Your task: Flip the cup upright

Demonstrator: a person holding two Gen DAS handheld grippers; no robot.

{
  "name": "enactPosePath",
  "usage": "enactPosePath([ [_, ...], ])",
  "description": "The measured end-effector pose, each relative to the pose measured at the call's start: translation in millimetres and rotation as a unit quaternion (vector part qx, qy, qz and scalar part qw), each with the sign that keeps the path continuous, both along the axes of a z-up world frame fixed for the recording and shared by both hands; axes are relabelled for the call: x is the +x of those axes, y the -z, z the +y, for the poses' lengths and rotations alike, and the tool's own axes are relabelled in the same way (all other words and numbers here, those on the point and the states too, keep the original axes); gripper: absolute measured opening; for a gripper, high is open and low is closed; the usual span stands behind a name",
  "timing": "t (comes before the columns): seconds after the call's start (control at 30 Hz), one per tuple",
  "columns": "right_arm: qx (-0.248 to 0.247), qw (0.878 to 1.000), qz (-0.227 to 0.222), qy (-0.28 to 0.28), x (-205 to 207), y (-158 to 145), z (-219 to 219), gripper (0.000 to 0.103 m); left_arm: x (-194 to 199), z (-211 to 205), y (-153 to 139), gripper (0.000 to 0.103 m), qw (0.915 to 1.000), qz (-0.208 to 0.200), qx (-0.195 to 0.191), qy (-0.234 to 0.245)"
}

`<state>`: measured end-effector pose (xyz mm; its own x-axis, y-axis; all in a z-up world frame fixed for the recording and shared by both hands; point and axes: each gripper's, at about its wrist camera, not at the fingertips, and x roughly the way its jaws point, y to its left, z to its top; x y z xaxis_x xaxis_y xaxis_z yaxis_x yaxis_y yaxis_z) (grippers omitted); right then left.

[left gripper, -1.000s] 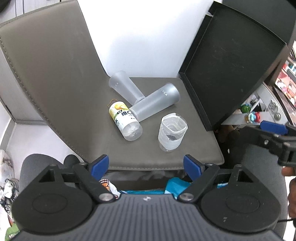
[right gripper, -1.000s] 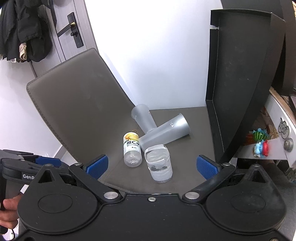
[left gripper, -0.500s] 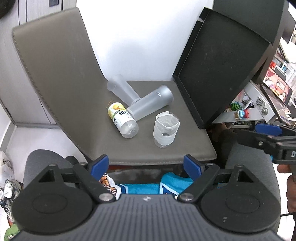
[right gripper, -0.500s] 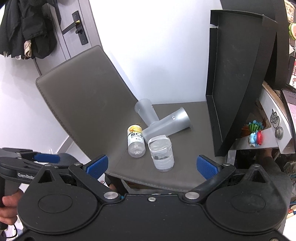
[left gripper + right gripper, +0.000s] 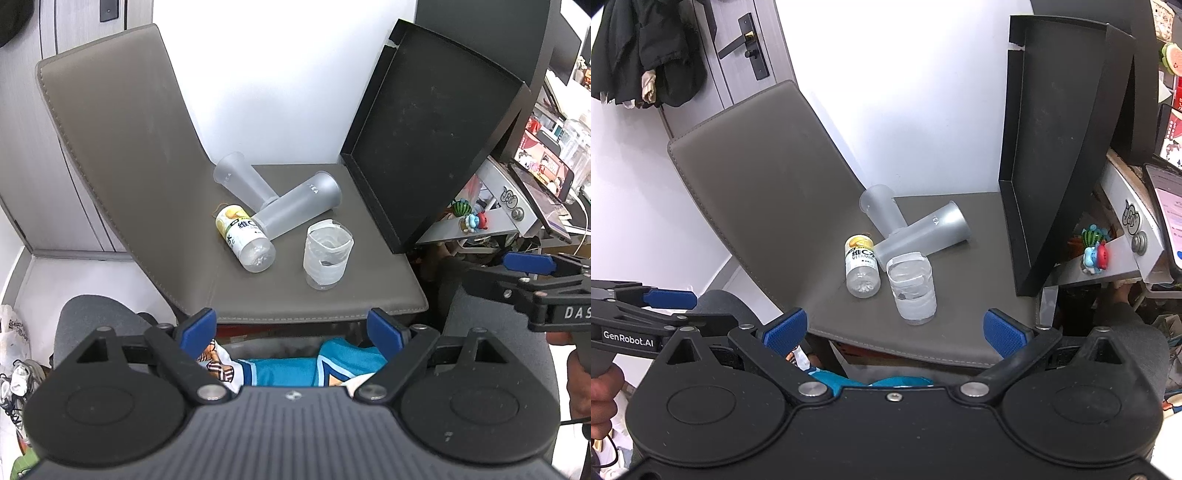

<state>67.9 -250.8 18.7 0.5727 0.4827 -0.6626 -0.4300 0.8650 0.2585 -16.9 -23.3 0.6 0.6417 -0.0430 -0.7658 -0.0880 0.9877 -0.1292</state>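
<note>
Now the left claw hangs with fingers apart off the chair seat's front edge. Left to right on the seat lie a vitamin bottle and two frosted cups on their sides, touching, then an upright cut bottle. The right claw is likewise spread, empty.

Frosted plastic cups, matt leather-look chair seat, clear plastic bottle

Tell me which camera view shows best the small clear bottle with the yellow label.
The left wrist view: the small clear bottle with the yellow label lies unobstructed, label readable. The right wrist view shows it foreshortened, mostly its round end.
</note>
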Motion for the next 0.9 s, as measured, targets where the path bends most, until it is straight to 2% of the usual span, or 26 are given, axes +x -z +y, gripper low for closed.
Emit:
enactPosePath([
  [0.9, 0.0, 1.0, 0.003, -0.001, 1.6, 1.8, -3.9, 0.103, -3.2, 0.3, -3.3, 0.088, 1.0, 0.0, -0.001, 0.006],
])
